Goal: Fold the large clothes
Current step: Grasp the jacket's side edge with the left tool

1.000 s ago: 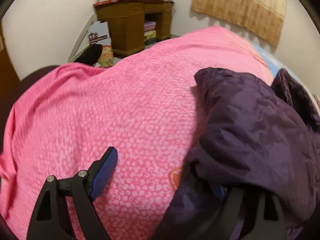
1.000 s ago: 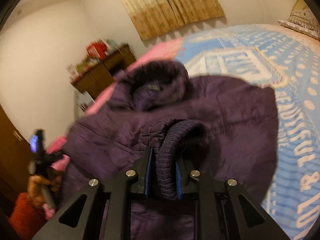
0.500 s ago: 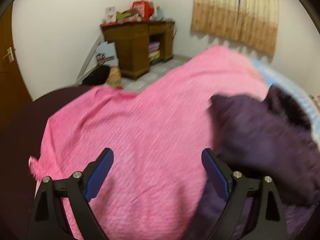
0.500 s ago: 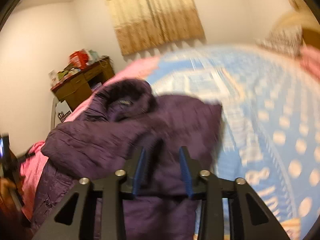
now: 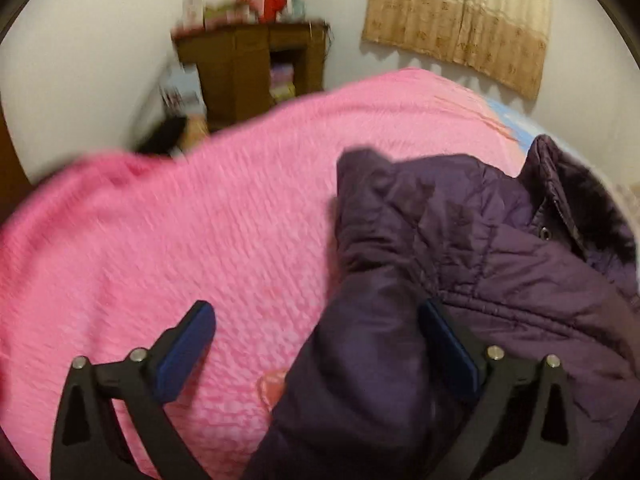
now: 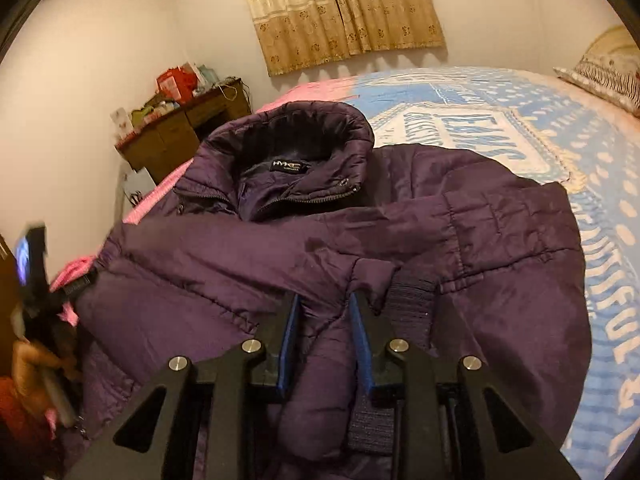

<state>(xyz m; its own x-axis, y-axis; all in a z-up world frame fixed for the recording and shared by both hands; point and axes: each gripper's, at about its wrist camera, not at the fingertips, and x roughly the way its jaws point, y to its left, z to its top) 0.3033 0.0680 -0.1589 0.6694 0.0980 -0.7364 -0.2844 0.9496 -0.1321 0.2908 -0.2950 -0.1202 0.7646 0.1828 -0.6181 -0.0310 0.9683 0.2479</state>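
Note:
A dark purple quilted jacket (image 6: 400, 220) lies face up on the bed, collar toward the far wall. One sleeve is folded across its front, and the knit cuff (image 6: 412, 304) rests just right of my right gripper (image 6: 325, 332). That gripper's jaws stand a narrow gap apart over the sleeve fabric, not pinching it. In the left wrist view my left gripper (image 5: 318, 344) is opening wide. The jacket's (image 5: 500, 260) near edge lies between its fingers, against the right one, unpressed. The left gripper (image 6: 32, 248) also shows at the right wrist view's left edge, held by a hand.
A pink blanket (image 5: 200, 220) covers the bed's left part and a blue printed bedspread (image 6: 540, 140) the right. A pillow (image 6: 600, 76) lies far right. A cluttered wooden desk (image 5: 248, 68) stands against the wall beyond the bed, under a beige curtain (image 6: 344, 8).
My right gripper let go of the knit cuff, and the sleeve now lies across the jacket front. My left gripper drew clear of the jacket, opened wider and came back to its edge.

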